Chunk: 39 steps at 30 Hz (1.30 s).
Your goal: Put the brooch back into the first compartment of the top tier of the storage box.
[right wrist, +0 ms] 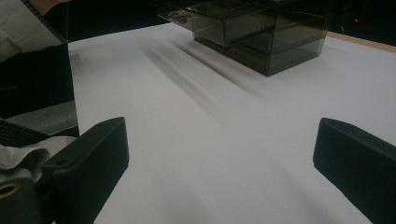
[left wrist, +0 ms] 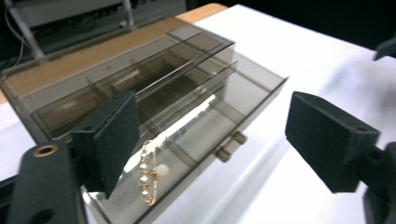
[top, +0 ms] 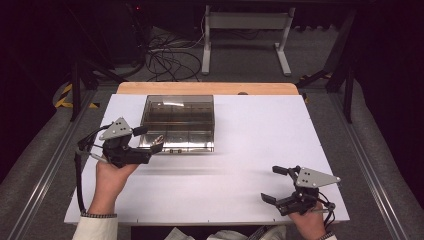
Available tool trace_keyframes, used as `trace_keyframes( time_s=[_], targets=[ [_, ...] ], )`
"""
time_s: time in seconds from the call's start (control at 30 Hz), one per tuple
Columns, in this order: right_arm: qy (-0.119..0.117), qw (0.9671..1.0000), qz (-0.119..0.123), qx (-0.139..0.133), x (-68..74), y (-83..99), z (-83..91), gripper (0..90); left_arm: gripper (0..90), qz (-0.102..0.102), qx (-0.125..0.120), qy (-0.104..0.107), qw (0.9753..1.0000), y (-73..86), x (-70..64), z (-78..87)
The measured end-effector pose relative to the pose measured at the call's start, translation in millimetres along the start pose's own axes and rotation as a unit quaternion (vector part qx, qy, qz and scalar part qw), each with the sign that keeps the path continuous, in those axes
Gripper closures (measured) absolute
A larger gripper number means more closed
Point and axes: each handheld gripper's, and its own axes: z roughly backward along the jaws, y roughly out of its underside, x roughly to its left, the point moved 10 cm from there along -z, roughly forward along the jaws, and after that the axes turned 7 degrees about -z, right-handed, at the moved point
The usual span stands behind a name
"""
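High view: a white tabletop (top: 240, 150) with a bare wooden strip along its far edge carries a smoked-transparent organiser box (top: 179, 116) at about 11 o'clock from the tabletop's centre. The box is divided into compartments, and its shallow drawer (top: 176, 141) is pulled out toward the person, with two small knobs on the drawer front.

The left gripper (top: 148, 139) is held in the person's left hand (top: 111, 175) at 9 o'clock, just beside the left end of the drawer. Its fingers stand wide apart and grip nothing; one tip sits over the drawer's left corner, though contact cannot be judged.

Left gripper view: a gold-coloured pearl brooch (left wrist: 149, 173) lies in the drawer's end compartment, close to the nearer padded finger (left wrist: 114, 140); the other finger (left wrist: 327, 137) hangs over bare tabletop beyond the drawer front.

The right gripper (top: 274, 184), in the right hand (top: 312, 224), is at 5 o'clock near the tabletop's front edge, well apart from the box. Its fingers are likewise spread and empty.

Right gripper view: the two fingers (right wrist: 91, 163) frame plain white tabletop, with the box in the far background. Behind the tabletop, a white metal frame (top: 245, 30) and loose cables (top: 167, 57) lie on the floor.
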Motion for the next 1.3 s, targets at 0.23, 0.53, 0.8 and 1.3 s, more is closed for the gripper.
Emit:
trace_keyframes(
  time_s=[0.23, 0.53, 0.8, 1.3],
  targets=[
    [-0.001, 1.0000, -0.001, -0.001, 0.0, -0.4, -0.2, 4.3, 8.9, -0.002, -0.042, 0.011, 0.9991, -5.7, -15.3, 17.3],
    [-0.003, 1.0000, -0.001, -0.001, 0.7, -0.5, 0.3, 4.3, 6.8, 0.007, -0.076, 0.028, 0.9967, 6.3, -33.3, 31.6],
    [-0.003, 1.0000, 0.001, 0.000, 1.2, -0.4, -0.2, 4.2, 6.7, 0.010, -0.084, 0.029, 0.9959, 23.8, -41.5, 37.8],
    [-0.005, 1.0000, 0.003, 0.002, 1.4, 0.1, 0.2, 4.2, 6.9, 0.001, -0.077, 0.014, 0.9969, 63.4, -49.2, 41.7]
  ],
)
